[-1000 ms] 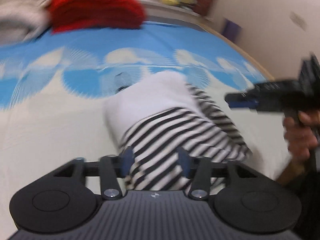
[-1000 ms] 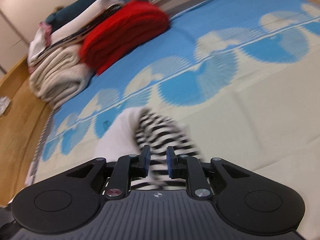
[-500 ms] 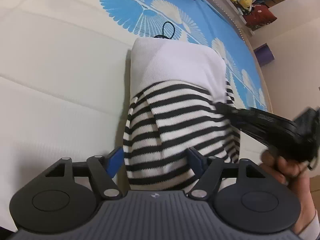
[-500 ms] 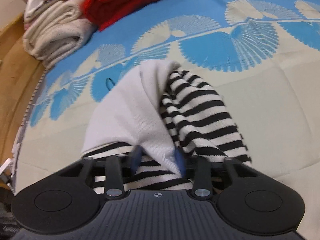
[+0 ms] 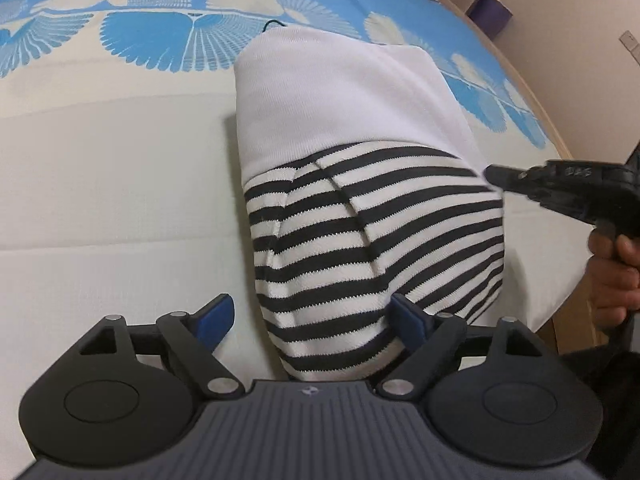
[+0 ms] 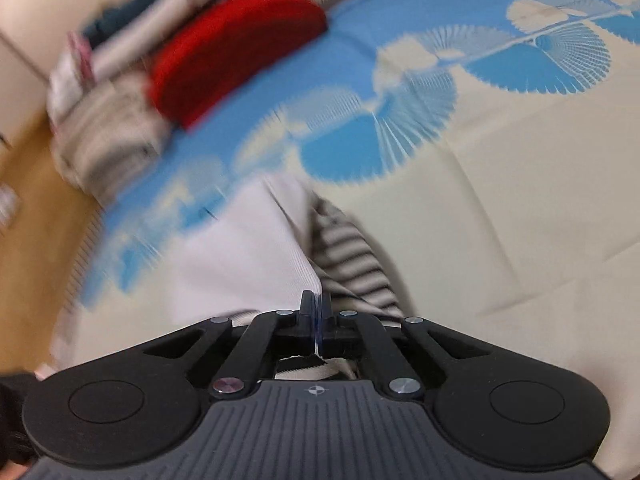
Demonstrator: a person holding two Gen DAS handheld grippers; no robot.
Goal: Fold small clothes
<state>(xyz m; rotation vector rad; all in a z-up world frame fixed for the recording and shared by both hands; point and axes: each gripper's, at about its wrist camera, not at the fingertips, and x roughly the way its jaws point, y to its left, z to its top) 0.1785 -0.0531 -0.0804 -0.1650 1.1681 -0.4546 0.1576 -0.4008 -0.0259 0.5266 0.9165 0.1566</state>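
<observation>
Spread across the blue-patterned bed [image 5: 120,184], the striped garment [image 5: 360,240] is lying folded while the right claw [image 6: 315,312] is pinching its edge and the left claw [image 5: 308,320], gaping wide, is straddling its near end, probably needing to close next.

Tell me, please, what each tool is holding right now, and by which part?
The right tool is shut on the striped garment, pinching its side edge. The left tool is open around the garment's near end, holding nothing.
</observation>
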